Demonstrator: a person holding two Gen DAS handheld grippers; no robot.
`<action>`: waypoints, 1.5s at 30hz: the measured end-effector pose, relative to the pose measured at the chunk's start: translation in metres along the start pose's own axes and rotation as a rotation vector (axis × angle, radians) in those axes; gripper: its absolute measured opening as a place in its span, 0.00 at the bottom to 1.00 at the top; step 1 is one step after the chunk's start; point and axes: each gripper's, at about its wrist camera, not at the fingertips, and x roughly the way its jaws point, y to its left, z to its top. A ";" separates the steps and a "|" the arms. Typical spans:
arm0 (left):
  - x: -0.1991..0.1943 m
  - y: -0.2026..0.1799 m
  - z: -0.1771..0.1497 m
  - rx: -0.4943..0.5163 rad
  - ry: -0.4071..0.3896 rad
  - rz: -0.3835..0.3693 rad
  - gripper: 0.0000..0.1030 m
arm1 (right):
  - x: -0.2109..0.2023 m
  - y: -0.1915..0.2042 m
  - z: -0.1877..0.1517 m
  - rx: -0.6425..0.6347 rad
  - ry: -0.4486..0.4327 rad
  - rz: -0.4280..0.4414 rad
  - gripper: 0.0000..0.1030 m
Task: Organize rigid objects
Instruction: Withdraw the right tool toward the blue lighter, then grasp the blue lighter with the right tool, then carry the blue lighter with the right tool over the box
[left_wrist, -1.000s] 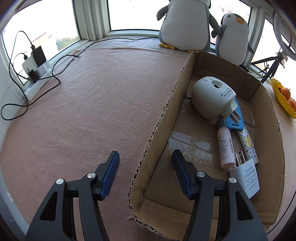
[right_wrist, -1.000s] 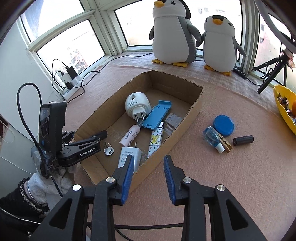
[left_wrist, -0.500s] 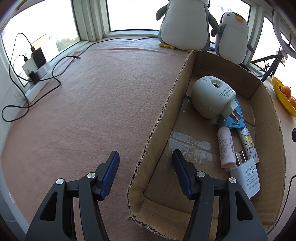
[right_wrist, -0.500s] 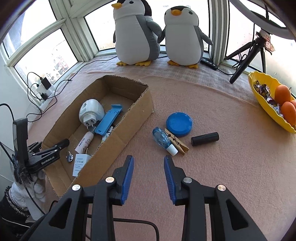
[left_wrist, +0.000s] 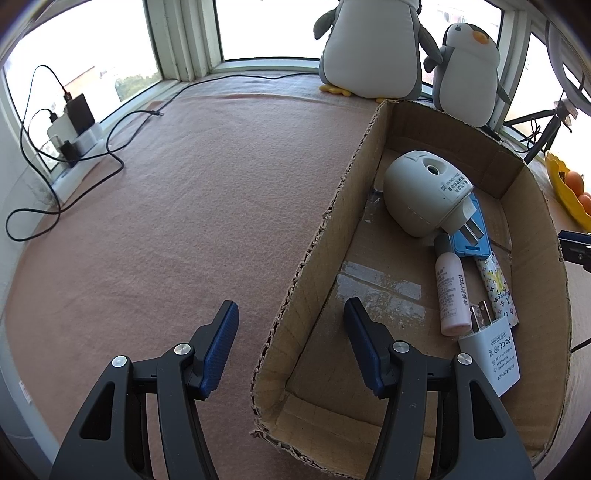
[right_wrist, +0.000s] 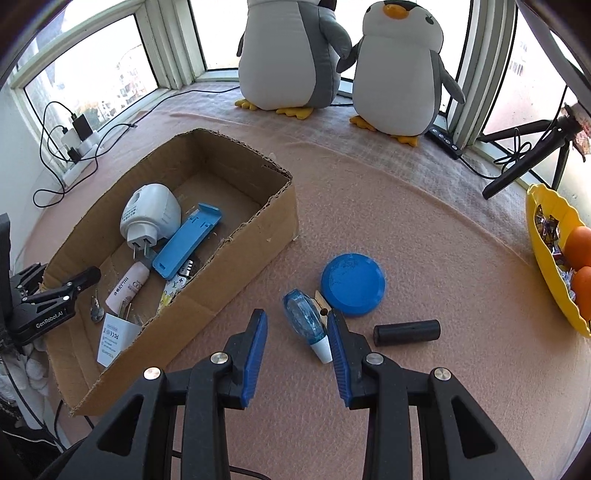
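An open cardboard box (right_wrist: 236, 280) (left_wrist: 325, 236) holds a white plug-in device (right_wrist: 149, 216) (left_wrist: 421, 195), a blue flat holder (right_wrist: 186, 240), a pink tube (left_wrist: 450, 291), a patterned pen (left_wrist: 498, 291) and a white charger (left_wrist: 491, 354). My left gripper (left_wrist: 290, 332) (right_wrist: 62, 291) stands open astride the box's left wall, pads apart from the cardboard. To the right of the box lie a clear blue bottle (right_wrist: 303, 314), a wooden clothespin (right_wrist: 320, 301), a blue round lid (right_wrist: 352, 282) and a black cylinder (right_wrist: 406, 332). My right gripper (right_wrist: 295, 332) hangs open over the bottle, which shows between its fingers.
Two plush penguins (right_wrist: 295, 51) stand at the window behind the box. A yellow bowl (right_wrist: 543, 236) with oranges sits at the right edge, a black tripod (right_wrist: 517, 162) behind it. A power strip with cables (left_wrist: 74, 136) lies at the far left.
My right gripper has swung right and lower, from above the box's near wall to above the loose items, with the blue bottle between its fingers. The left gripper has stayed put.
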 end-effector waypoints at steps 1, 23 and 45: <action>0.000 0.000 0.000 -0.001 0.000 0.001 0.58 | 0.003 0.000 0.001 -0.003 0.006 -0.001 0.30; 0.002 0.003 0.000 -0.009 0.004 0.010 0.66 | 0.027 0.004 0.005 -0.043 0.061 -0.020 0.21; 0.002 0.002 0.000 -0.008 0.002 0.010 0.66 | -0.009 0.013 -0.009 0.075 -0.019 0.036 0.17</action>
